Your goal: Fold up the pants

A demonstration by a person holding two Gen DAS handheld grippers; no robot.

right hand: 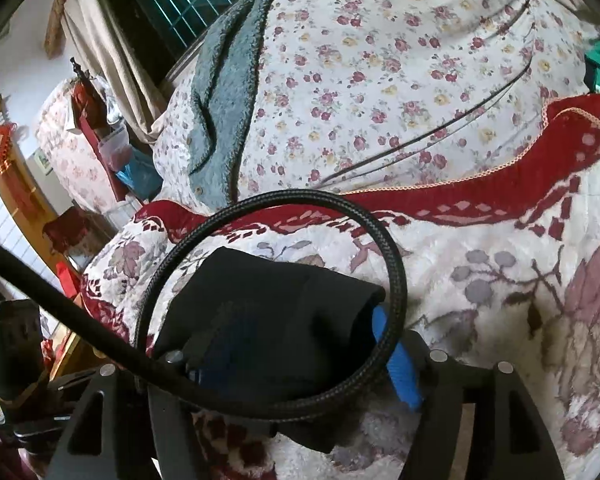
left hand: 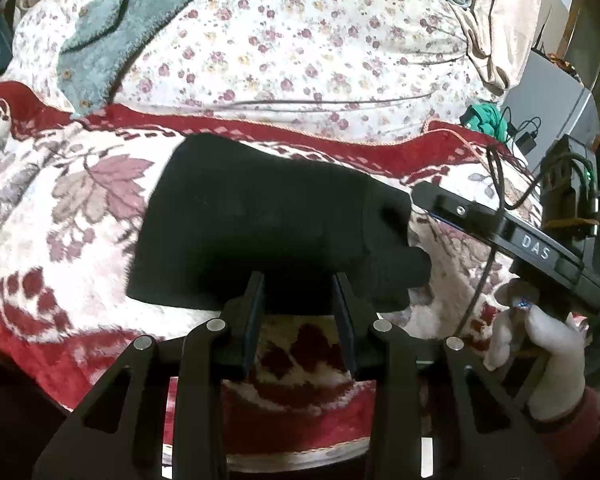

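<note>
Floral sheet (left hand: 300, 52) covers the bed behind a red-and-white blanket (left hand: 60, 184). On that blanket lie the folded black pants (left hand: 252, 224). Left gripper (left hand: 300, 300) hovers at the pants' near edge, fingers parted, holding nothing. Right gripper (right hand: 288, 360) straddles the pants' right end with blue pads (right hand: 400, 368) spread, fabric between; a cable (right hand: 260, 208) loops above the pants.

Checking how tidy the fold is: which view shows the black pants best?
The left wrist view: the folded black pants lie in full outline on the red floral blanket. In the right wrist view the pants are partly hidden by a braided cable.
</note>
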